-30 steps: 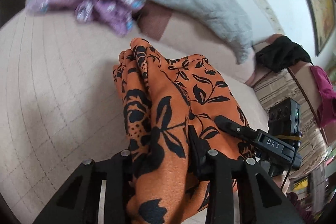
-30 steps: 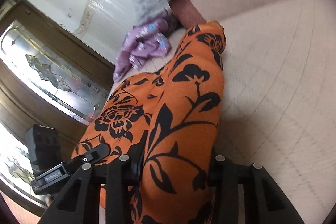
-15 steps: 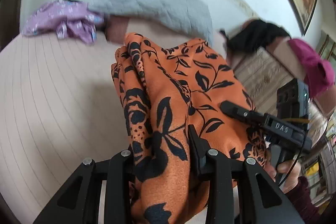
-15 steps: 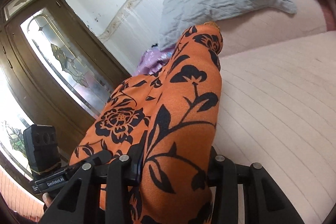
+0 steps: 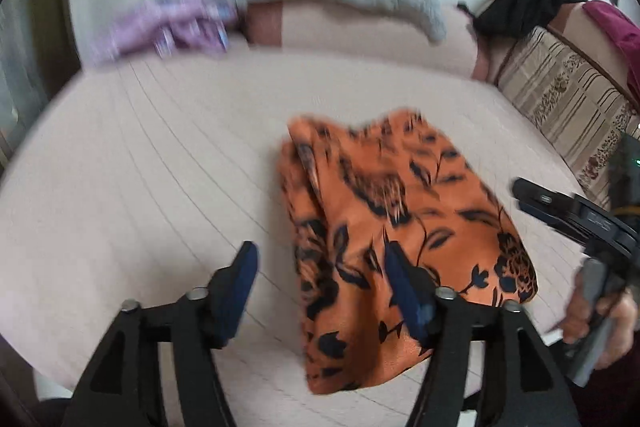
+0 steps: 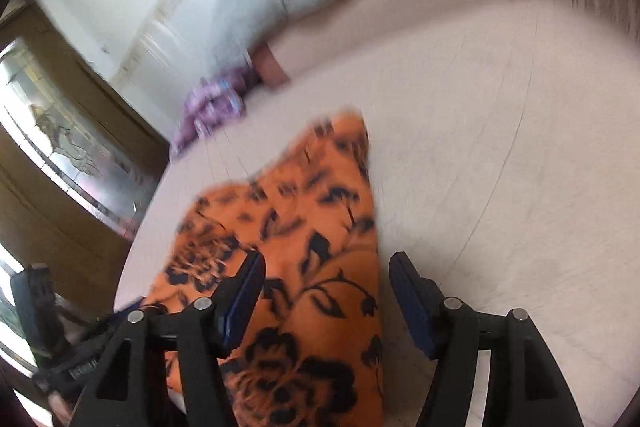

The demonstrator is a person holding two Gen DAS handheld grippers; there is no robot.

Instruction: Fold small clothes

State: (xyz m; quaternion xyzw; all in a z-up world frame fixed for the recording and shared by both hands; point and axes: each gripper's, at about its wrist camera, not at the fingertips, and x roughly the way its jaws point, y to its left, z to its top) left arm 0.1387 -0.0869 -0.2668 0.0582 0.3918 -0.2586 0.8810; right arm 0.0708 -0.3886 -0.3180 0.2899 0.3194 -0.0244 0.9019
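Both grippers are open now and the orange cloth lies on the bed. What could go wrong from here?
1. The orange cloth lies with bunched layers along its left edge, so the fold may come out uneven unless it is smoothed.
2. The open left gripper has one finger over the cloth; a careless move could drag it and undo the fold. The right gripper also hangs over it.
3. The near edge seems close to the bed edge, so the cloth may slide off.
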